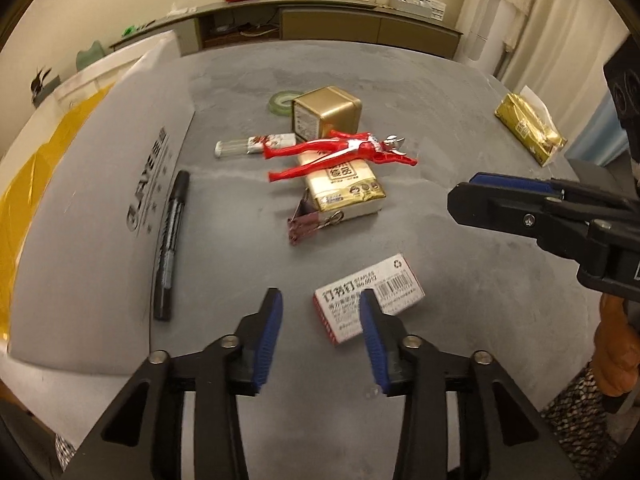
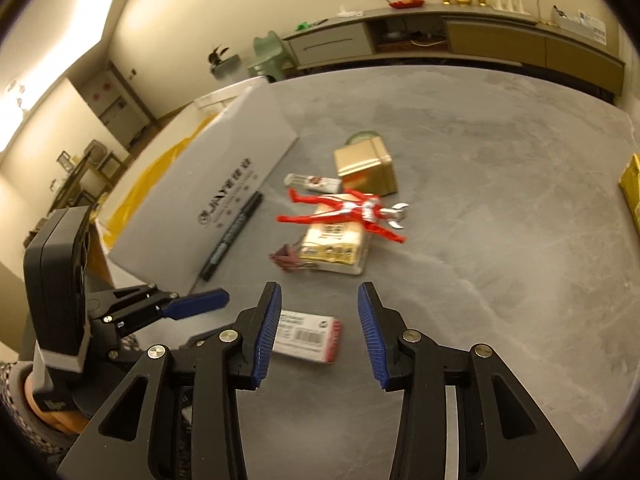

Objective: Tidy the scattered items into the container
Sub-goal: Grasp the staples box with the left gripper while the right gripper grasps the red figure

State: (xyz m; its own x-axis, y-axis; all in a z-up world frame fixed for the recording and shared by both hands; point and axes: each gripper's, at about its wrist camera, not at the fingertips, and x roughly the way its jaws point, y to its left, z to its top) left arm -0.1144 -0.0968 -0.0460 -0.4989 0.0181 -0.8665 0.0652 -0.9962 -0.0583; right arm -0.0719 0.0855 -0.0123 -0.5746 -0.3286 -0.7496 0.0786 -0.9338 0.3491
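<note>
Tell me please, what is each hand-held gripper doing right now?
Left hand-held gripper: open, holding nothing.
Right hand-held gripper: open, holding nothing.

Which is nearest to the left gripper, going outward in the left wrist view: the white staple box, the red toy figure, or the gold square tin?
From the left gripper:
1. White staple box, right by its right fingertip.
2. Red toy figure, mid-table, lying across a gold tissue pack.
3. Gold square tin, behind the figure, farthest.
</note>
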